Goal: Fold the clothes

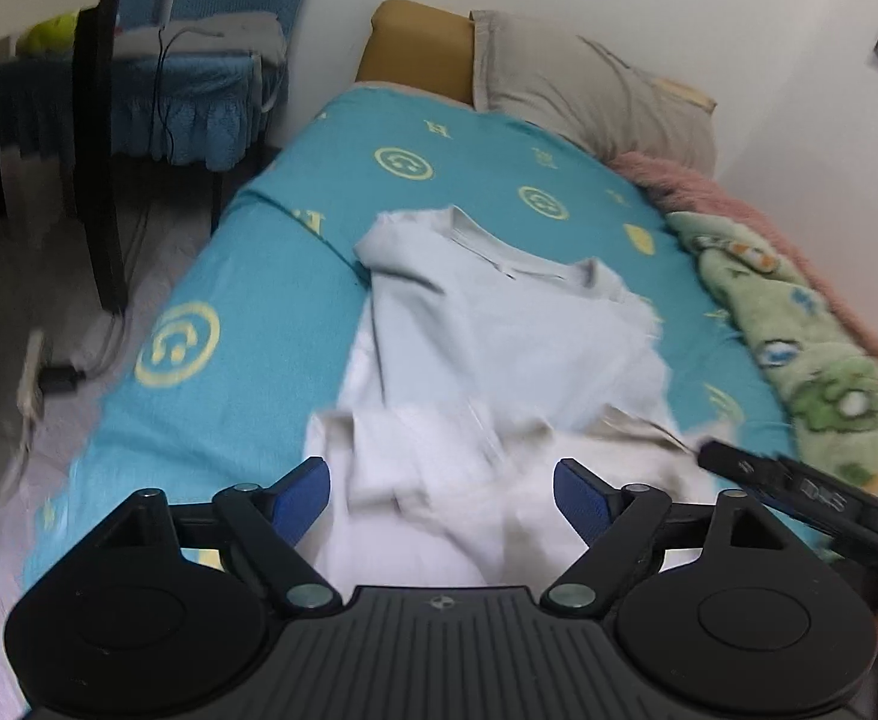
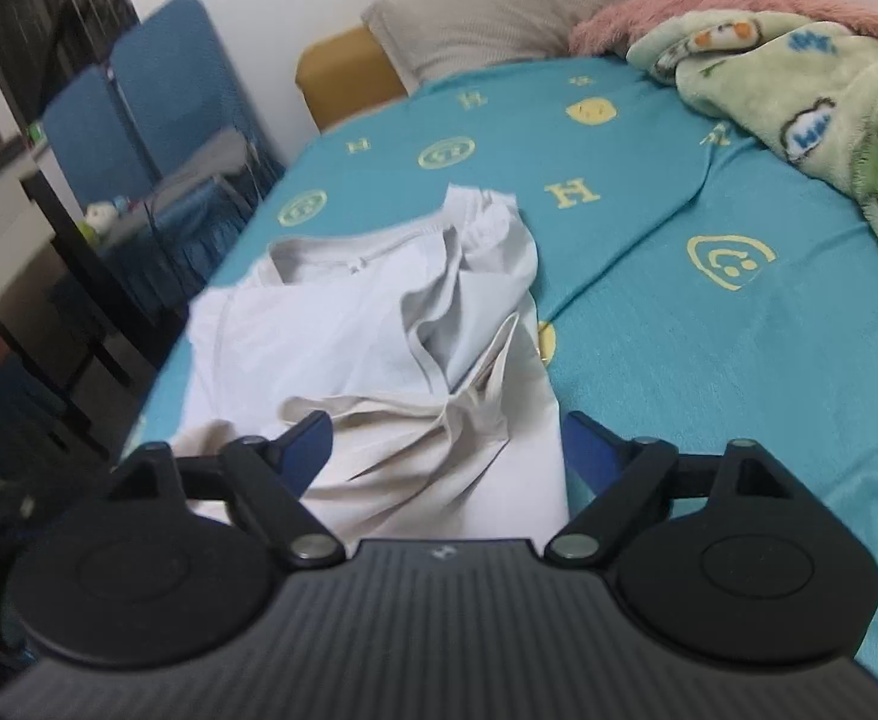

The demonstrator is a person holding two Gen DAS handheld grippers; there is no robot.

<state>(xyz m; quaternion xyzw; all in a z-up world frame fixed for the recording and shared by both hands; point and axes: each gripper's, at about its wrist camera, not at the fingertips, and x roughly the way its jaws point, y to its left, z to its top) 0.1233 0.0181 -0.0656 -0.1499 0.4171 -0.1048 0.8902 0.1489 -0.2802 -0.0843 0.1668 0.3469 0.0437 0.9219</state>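
Observation:
A pale grey-white T-shirt (image 1: 499, 336) lies crumpled on the teal bedsheet (image 1: 246, 276), collar toward the pillow, lower part bunched in folds. My left gripper (image 1: 442, 489) is open and empty, hovering over the shirt's near bunched hem. The right gripper shows at the right edge of the left wrist view (image 1: 799, 486). In the right wrist view the same shirt (image 2: 342, 336) lies rumpled with a sleeve folded inward. My right gripper (image 2: 448, 444) is open and empty just above the shirt's near edge.
A grey pillow (image 1: 595, 90) and mustard headboard (image 1: 414, 48) lie at the far end. A green patterned blanket (image 1: 799, 348) and pink fleece run along the wall side. A blue-covered chair (image 1: 186, 96), a dark table leg (image 1: 96, 138) and floor cables stand left of the bed.

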